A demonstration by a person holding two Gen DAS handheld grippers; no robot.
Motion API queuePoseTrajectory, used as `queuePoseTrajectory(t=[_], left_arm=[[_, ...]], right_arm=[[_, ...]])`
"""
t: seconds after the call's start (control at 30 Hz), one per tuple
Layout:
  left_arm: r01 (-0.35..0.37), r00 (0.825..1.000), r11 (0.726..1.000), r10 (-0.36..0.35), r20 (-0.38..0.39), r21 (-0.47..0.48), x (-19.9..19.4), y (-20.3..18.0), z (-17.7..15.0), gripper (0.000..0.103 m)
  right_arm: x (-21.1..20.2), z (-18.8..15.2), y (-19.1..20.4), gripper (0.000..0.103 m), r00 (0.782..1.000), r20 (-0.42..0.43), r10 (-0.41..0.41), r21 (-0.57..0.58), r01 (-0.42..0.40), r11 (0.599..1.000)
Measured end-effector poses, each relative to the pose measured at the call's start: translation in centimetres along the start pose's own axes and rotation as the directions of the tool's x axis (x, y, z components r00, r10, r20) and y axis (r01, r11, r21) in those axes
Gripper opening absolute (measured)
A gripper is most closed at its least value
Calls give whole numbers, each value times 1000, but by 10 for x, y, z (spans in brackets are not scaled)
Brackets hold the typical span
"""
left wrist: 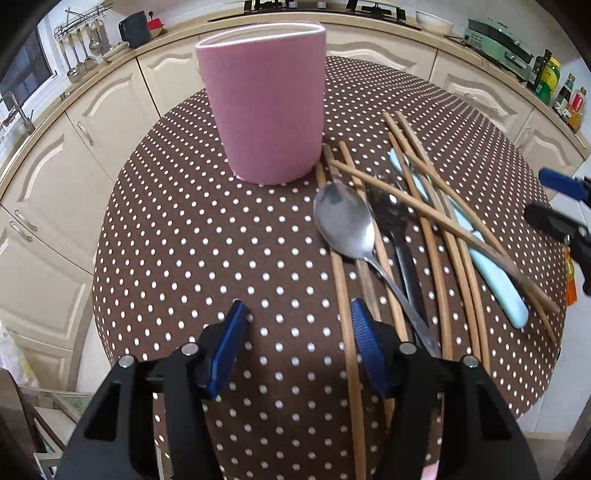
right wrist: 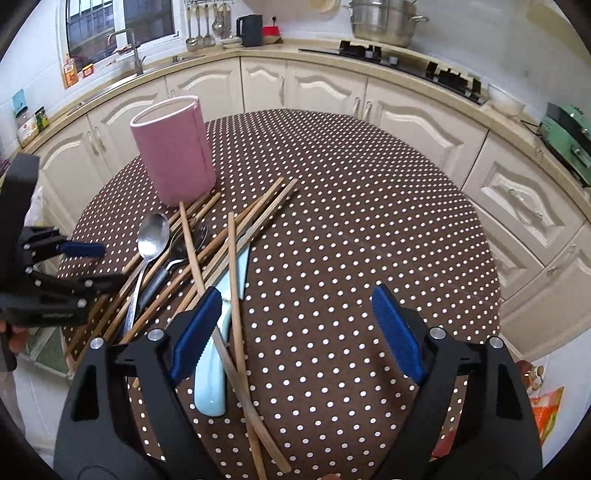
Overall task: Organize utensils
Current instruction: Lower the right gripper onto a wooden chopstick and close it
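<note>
A tall pink holder (left wrist: pixel 264 103) stands upright at the far side of the round dotted table (left wrist: pixel 184 240); it also shows in the right wrist view (right wrist: pixel 173 151). To its right lies a heap of utensils: a steel spoon (left wrist: pixel 345 225), a dark-handled fork (left wrist: pixel 399 236), a light-blue-handled knife (left wrist: pixel 491 273) and several wooden chopsticks (left wrist: pixel 439 206). My left gripper (left wrist: pixel 297 347) is open and empty, low over the table just left of the heap. My right gripper (right wrist: pixel 295 328) is open and empty, with the knife handle (right wrist: pixel 210 384) and two chopsticks (right wrist: pixel 236 332) beside its left finger.
Cream kitchen cabinets (right wrist: pixel 325 85) curve round behind the table. A counter holds a kettle (right wrist: pixel 251 29), a hob (right wrist: pixel 406 59) and a green appliance (right wrist: pixel 569 136). The table's edge drops off near both grippers.
</note>
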State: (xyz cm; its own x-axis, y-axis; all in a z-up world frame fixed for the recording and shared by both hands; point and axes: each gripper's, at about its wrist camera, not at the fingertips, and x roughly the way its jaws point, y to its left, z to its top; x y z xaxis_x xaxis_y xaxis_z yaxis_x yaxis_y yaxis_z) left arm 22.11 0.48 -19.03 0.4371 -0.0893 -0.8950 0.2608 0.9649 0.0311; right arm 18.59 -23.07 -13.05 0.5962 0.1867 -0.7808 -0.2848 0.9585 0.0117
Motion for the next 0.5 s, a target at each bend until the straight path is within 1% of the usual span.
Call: queuePoseTrajectory(t=[0.03, 0.07, 0.1, 0.13, 0.17, 0.2, 0.27, 0.33, 0.4, 0.43, 0.5], left_arm=[[-4, 1000, 1000, 4, -3, 4, 3, -1, 4, 58], [-6, 1000, 1000, 7, -6, 7, 5, -2, 7, 58], [-4, 1000, 1000, 4, -9, 10, 7, -3, 10, 53], [2, 1000, 1000, -2, -12, 13, 6, -3, 15, 48], [12, 1000, 1000, -11, -15, 15, 6, -3, 18, 46], [21, 1000, 1000, -21, -15, 17, 5, -2, 19, 42], [31, 999, 999, -31, -17, 13, 6, -3, 24, 36], [25, 1000, 1000, -25, -15, -1, 8, 0, 31, 21], [28, 1000, 999, -28, -10, -24, 7, 6, 28, 11], [41, 999, 998, -41, -9, -45, 6, 11, 27, 9], [61, 998, 996, -62, -6, -66, 5, 16, 23, 9]], right_arm=[[2, 1, 0, 77, 1000, -11, 5, -2, -5, 1000], [5, 1, -1, 73, 1000, -25, 13, -3, -13, 1000], [8, 2, -2, 67, 999, -40, 24, -3, -24, 1000], [11, 3, -2, 65, 998, -55, 38, -2, -39, 999], [13, 3, -2, 59, 996, -67, 53, -1, -53, 999], [16, 5, -2, 56, 994, -85, 70, -2, -71, 997], [21, 8, -1, 54, 989, -113, 100, -3, -101, 995], [26, 11, 0, 50, 983, -141, 121, -8, -123, 992], [30, 14, 3, 44, 975, -164, 149, -13, -153, 988], [32, 15, 4, 43, 971, -177, 158, -13, -163, 987], [40, 15, 6, 35, 964, -217, 156, -24, -165, 986]])
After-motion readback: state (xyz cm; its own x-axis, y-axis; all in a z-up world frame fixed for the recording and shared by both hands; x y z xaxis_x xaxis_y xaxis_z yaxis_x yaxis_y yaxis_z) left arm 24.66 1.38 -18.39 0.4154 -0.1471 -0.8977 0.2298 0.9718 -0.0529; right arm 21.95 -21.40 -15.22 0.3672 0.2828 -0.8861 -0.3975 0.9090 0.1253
